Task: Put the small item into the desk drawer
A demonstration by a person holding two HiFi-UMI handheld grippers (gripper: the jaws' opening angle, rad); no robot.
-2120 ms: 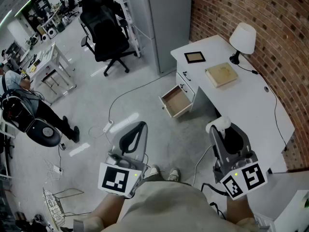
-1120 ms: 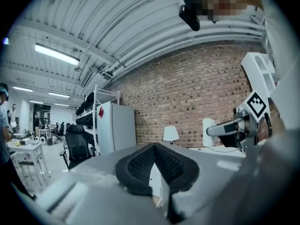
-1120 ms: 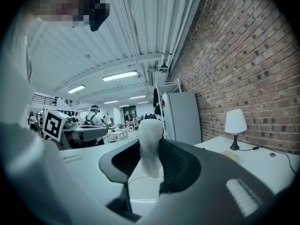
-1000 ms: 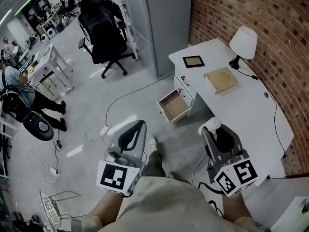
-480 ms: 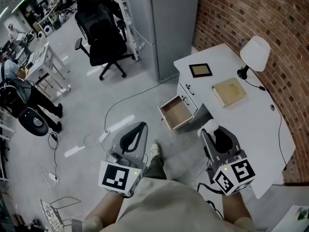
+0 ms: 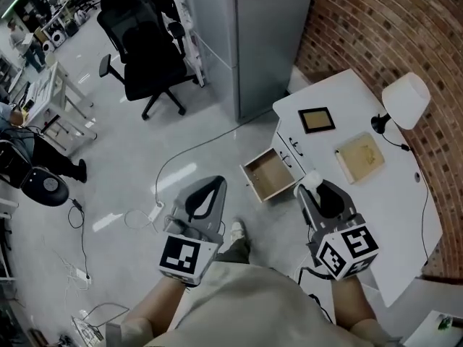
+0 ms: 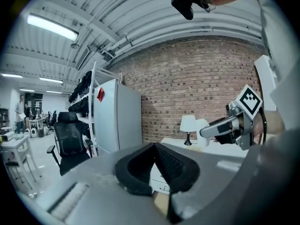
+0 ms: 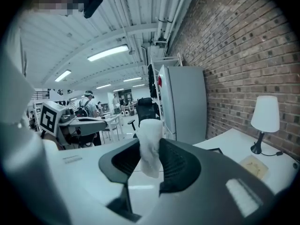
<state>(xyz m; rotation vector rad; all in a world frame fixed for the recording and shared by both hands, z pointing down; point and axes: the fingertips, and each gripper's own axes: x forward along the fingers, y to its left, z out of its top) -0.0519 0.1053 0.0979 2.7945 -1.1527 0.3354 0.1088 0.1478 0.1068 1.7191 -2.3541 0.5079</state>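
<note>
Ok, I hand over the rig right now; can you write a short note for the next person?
Left gripper: shut, empty.
Right gripper: shut on the small white item.
Desk drawer: open, ahead of both grippers, at the near side of the white desk.
Done: item is in the grip, drawer is open.
Left: bring the item over the drawer and release it inside.

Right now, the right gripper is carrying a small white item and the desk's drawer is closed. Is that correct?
Not quite. The drawer of the desk is pulled open, not closed, as the head view shows. The rest holds: the right gripper does grip a small white item between its jaws.
</note>
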